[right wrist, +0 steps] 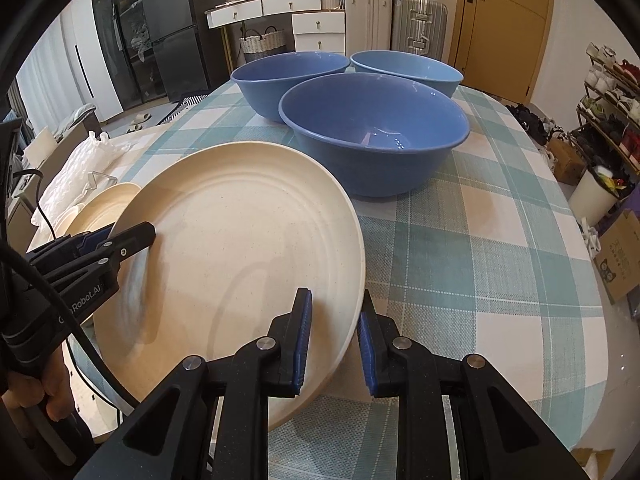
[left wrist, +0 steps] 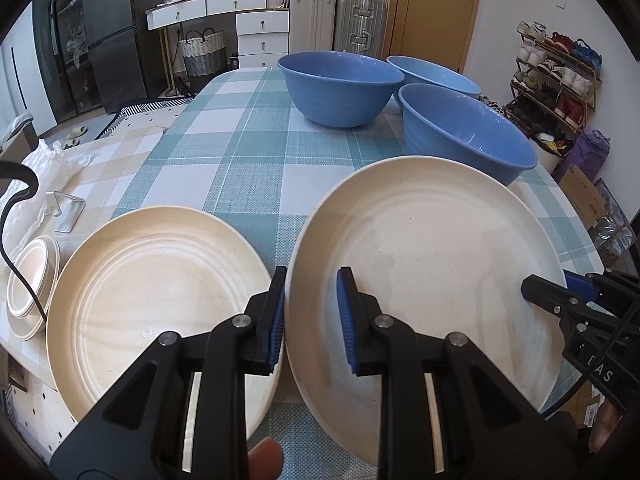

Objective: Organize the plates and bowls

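A large cream plate (left wrist: 432, 260) (right wrist: 240, 248) hangs tilted above the checked table (left wrist: 224, 152), gripped at opposite rims. My left gripper (left wrist: 312, 316) (right wrist: 132, 236) is shut on its left rim, my right gripper (right wrist: 334, 344) (left wrist: 560, 292) on its right rim. A second cream plate (left wrist: 160, 292) (right wrist: 108, 204) lies flat on the table just left of the held one. Further left sits a stack of small cream dishes (left wrist: 34, 284). Three blue bowls stand at the far end: one left (left wrist: 340, 88) (right wrist: 288, 80), one behind (left wrist: 436, 72) (right wrist: 408, 68), one nearest (left wrist: 468, 132) (right wrist: 376, 132).
White crinkled wrapping (left wrist: 44, 160) and a clear stand (left wrist: 68, 208) lie on the table's left side. A black cable (left wrist: 16, 240) crosses the small dishes. A shoe rack (left wrist: 556, 72) and cardboard boxes (right wrist: 620, 252) stand to the right of the table.
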Motion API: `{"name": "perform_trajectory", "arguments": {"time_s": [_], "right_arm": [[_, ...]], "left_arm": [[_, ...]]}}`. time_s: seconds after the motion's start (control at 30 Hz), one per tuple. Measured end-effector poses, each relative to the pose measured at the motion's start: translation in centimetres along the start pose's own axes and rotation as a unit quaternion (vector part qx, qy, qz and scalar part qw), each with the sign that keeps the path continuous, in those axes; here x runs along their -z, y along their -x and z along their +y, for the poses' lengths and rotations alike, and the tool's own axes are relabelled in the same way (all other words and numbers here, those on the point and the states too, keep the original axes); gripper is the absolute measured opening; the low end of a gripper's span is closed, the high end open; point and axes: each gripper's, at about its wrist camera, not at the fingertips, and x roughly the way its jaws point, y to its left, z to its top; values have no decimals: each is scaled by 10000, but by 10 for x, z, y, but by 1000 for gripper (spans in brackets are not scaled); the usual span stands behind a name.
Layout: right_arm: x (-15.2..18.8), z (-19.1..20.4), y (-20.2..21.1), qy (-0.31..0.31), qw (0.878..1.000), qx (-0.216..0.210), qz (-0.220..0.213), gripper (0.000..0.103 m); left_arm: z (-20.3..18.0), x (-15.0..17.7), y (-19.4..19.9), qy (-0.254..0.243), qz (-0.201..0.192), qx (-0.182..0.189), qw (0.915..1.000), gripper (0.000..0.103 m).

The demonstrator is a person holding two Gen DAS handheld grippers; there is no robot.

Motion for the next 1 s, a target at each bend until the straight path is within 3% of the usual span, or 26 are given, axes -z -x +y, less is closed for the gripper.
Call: {"name": "perform_trajectory", "arguments": {"time_s": [0.4,0.83,0.93,1.0], "right_arm": [[2,-5,-13,-43,9999,-17,138,22],[3,-3,-15,15,9999,30,110,24],[3,-5,-16,-29,9999,-62,97,30],[3,-5,-16,-30,9999,-82,89,34]], "left_arm": [[-9,5,-13,-254,39,-238,9994,21],[-7,4,-12,-164,22,-122,9998,21],[-6,3,-7,-152,-37,-102,9998,25],[-3,2,-5,-146,-46,-108,9998,36]]}}
